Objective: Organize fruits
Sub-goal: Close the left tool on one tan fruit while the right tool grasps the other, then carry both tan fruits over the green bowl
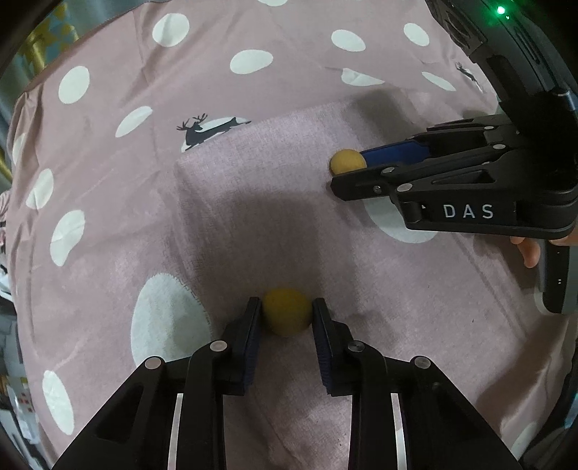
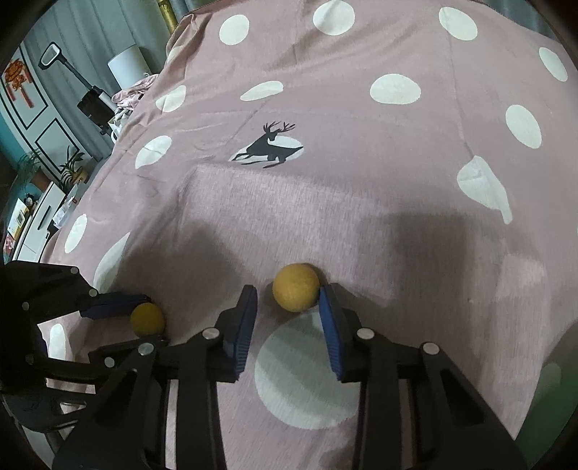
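A home bedroom: a bed [image 2: 361,108] under a pink duvet cover with white dots and deer prints, grey curtains [image 2: 83,32], potted plants [image 2: 70,168] and a red knot ornament [image 2: 16,81] beyond.

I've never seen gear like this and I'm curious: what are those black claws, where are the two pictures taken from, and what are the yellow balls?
No robot here: a person holds a hand-operated claw in each hand, each with its own camera looking along its fingers. One picture comes from the left gripper, the other from the right gripper. Both reach over a pink dotted bedsheet. The left gripper's pads sit against one small yellow fruit. The right gripper is wider; its fruit touches only one pad, so it isn't gripped yet.
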`<state>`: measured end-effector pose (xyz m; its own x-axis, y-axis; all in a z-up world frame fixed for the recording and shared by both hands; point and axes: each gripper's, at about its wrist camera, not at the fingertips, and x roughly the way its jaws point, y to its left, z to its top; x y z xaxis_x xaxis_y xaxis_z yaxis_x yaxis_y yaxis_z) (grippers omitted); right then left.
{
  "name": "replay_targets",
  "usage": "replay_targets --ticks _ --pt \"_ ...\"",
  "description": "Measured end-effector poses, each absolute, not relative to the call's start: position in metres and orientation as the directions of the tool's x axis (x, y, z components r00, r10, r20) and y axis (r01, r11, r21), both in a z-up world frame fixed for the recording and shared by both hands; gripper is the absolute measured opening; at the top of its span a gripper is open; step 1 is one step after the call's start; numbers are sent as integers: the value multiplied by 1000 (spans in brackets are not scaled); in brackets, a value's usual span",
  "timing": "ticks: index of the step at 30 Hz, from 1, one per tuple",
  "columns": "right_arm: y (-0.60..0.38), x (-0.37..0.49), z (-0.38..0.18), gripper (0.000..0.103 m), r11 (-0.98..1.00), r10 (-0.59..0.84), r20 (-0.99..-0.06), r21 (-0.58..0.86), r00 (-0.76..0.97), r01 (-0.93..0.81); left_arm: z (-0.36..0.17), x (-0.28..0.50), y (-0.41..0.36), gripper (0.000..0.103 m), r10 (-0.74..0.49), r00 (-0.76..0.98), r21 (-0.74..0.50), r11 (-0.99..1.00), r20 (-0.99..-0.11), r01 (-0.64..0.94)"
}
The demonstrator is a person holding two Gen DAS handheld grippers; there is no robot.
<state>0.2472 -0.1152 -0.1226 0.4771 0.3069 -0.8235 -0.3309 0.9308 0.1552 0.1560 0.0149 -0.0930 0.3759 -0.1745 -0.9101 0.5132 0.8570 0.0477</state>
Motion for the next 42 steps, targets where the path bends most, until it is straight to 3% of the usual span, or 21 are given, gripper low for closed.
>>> replay_targets --ticks 2,11,28,42 --pt "-114 248 -123 26 932 293 -825 133 484 -337 -93 155 15 28 -182 376 38 861 -909 507" --pt "-122 243 -120 26 928 334 -819 200 467 -314 -92 153 16 28 -204 383 2 880 -901 475" --pt "-140 141 -71 26 894 437 -711 275 551 -354 -45 104 20 28 -256 504 -33 911 -825 410" --pt "-198 73 -36 26 919 395 -633 284 666 -274 -11 66 -31 28 -305 557 -9 882 -773 471"
